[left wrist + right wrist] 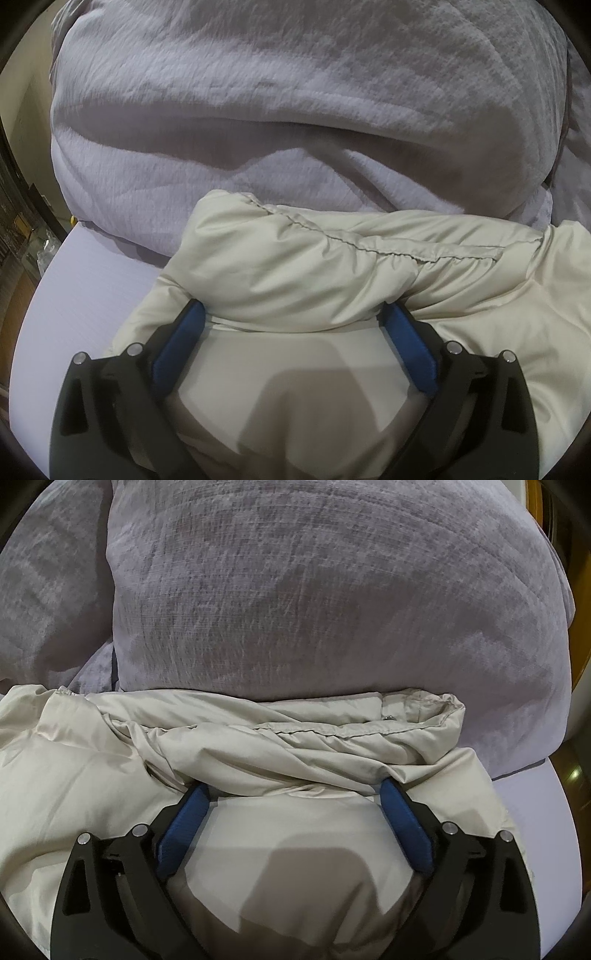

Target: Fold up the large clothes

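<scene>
One cream puffer jacket (332,266) is laid near the front edge of the lilac bed (85,280), its far fold butted vs. the grey duvet (258,110), prob. so it's squared for folding. Two grippers, left gripper (293,314) & right gripper (295,794), are held splayed wide over the jacket, nothing clamped.

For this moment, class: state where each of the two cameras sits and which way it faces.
Left wrist: on the left gripper, looking forward and down at the cream jacket; its blue-padded fingers show, spread wide.
Right wrist: on the right gripper, same downward view; its fingers show, spread wide.
Shared: the jacket, and the grey quilt behind it.
</scene>
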The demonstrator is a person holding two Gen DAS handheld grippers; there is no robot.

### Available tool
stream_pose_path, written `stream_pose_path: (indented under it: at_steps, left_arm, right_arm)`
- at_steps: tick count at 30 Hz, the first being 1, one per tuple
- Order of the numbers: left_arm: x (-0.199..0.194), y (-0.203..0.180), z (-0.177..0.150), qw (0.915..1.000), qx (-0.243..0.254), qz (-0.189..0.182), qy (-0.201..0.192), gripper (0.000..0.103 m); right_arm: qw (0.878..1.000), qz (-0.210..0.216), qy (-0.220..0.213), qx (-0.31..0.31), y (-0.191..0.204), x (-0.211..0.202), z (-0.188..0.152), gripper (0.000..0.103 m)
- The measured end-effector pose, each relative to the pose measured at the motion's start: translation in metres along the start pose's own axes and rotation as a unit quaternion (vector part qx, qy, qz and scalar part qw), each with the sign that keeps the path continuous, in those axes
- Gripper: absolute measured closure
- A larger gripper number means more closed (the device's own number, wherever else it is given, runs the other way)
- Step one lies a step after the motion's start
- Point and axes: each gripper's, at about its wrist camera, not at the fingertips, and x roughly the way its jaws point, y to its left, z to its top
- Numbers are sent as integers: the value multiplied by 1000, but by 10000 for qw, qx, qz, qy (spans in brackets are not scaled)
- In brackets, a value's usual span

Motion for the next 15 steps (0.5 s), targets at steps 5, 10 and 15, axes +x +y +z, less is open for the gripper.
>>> stream_pose_path:
  at_steps: [5,10,15]
  left_arm:
    - [-1,1,1,10000,-4,-5,17,5]
    - [-13,3,1,9998,-66,-69,168,8]
    - [-49,-11,2,9992,-8,-391,-64,8]
  right_arm:
    - [10000,5,25,13,-1,-1,1,7]
    - [9995,66,176,268,-3,-17,11,7]
    - [9974,381,57,614,8,-46,23,7]
